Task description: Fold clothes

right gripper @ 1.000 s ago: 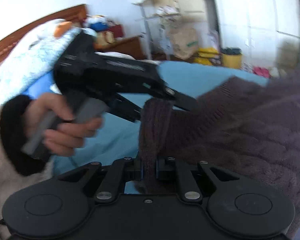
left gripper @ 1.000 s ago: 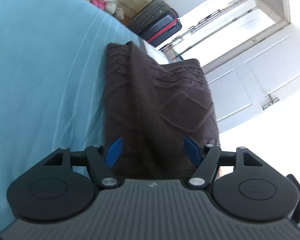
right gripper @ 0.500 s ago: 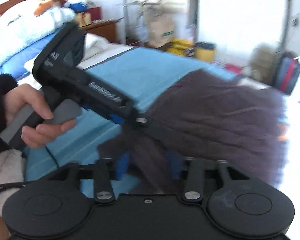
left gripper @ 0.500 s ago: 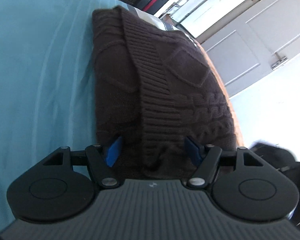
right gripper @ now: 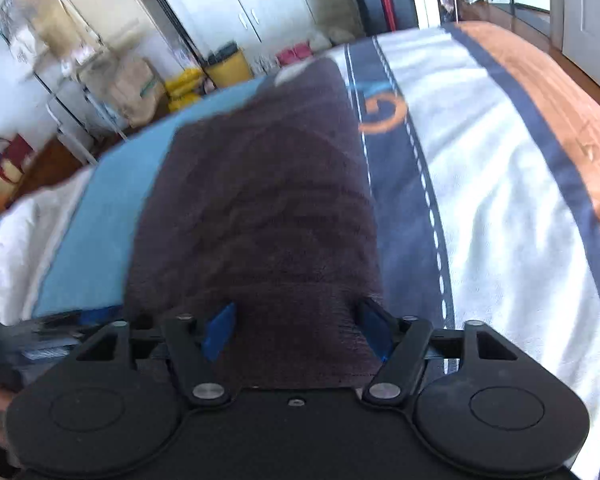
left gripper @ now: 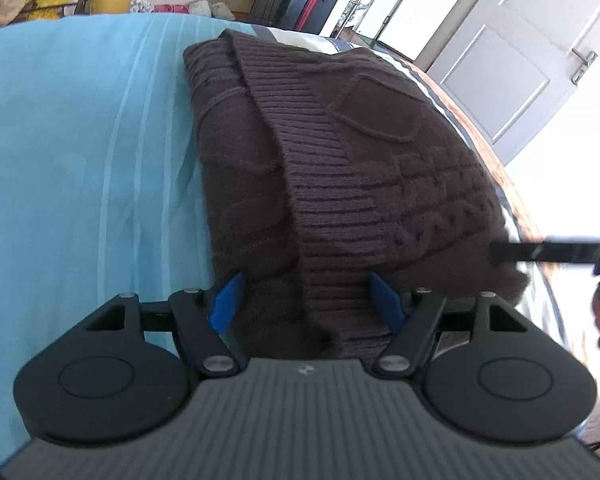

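A: Where's the sweater (left gripper: 340,168)?
B: Folded on the bed (left gripper: 80,140). Right gripper (right gripper: 296,330), clamped on it a second ago, has released; jaws opening astride it.
A: Left gripper (left gripper: 306,300)?
B: Opening too, gripping nothing.

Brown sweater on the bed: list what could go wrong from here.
1. The brown sweater lies near the bed's edge; a nudge could slide it off.
2. Both tongs, left and right, are opening with knit between their pads; loose yarn might snag as they pull back and undo the fold.
3. The ribbed band lies skewed across the top, so the next fold may come out uneven.
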`<state>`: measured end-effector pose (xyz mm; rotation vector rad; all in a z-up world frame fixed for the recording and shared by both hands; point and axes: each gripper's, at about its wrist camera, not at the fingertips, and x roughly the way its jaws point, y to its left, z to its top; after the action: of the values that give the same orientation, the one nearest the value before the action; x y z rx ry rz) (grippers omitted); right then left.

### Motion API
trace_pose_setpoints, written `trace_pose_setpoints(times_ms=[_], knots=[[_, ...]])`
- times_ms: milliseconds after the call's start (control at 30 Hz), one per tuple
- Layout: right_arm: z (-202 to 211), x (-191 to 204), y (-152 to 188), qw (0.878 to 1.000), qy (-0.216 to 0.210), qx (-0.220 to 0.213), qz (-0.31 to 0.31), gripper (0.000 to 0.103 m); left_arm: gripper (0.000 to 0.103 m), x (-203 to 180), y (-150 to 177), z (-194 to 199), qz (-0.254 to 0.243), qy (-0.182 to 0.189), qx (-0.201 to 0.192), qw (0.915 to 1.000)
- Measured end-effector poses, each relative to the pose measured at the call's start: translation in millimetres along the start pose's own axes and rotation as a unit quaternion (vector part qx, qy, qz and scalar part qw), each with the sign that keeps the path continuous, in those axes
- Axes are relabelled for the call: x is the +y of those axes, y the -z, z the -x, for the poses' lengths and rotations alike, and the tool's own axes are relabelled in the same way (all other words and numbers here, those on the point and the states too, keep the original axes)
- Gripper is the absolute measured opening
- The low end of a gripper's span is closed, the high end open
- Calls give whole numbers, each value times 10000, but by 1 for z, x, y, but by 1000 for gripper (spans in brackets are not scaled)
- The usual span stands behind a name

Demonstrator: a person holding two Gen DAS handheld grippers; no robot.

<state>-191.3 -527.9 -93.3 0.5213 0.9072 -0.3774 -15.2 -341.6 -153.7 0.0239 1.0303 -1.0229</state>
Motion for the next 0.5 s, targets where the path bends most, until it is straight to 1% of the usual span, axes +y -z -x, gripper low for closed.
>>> trace_pose_setpoints(times_ms=[33, 67, 100, 133, 167, 267, 300, 367, 433, 500], knots=[[-6, 4, 5, 9992, 264, 199, 235, 73, 78, 3, 0, 2, 86, 5, 15, 10000], [-13, 5, 10, 9966, 579, 455, 365, 73, 79, 4, 4, 5, 158, 9, 40, 9999], [-19, 2, 15, 9948, 724, 630, 340, 73, 79, 6, 7, 5, 224, 47, 84, 9997], [-20, -1, 17, 9953, 665, 664, 240, 73, 79, 9, 6, 4, 282, 98, 116, 9995], [-17, -1, 18, 9962, 604, 596, 214, 73, 79, 11, 4, 2, 321, 140, 122, 9993], [3, 2, 13, 9979, 532, 269, 242, 72, 78, 9, 1, 4, 242, 193, 49, 9995], [10, 2, 11, 9988, 428, 128, 190, 69, 78, 8, 0, 6, 185, 191, 25, 9996], [21, -2, 10, 10000, 71, -59, 15, 69, 78, 7, -2, 10, 117, 215, 35, 9997], [25, -11, 16, 9995, -128, -39, -287, 69, 79, 11, 4, 14, 309, 443, 228, 9983], [25, -22, 19, 9971, -349, 7, -669, 70, 80, 19, 12, 12, 683, 721, 582, 9934]])
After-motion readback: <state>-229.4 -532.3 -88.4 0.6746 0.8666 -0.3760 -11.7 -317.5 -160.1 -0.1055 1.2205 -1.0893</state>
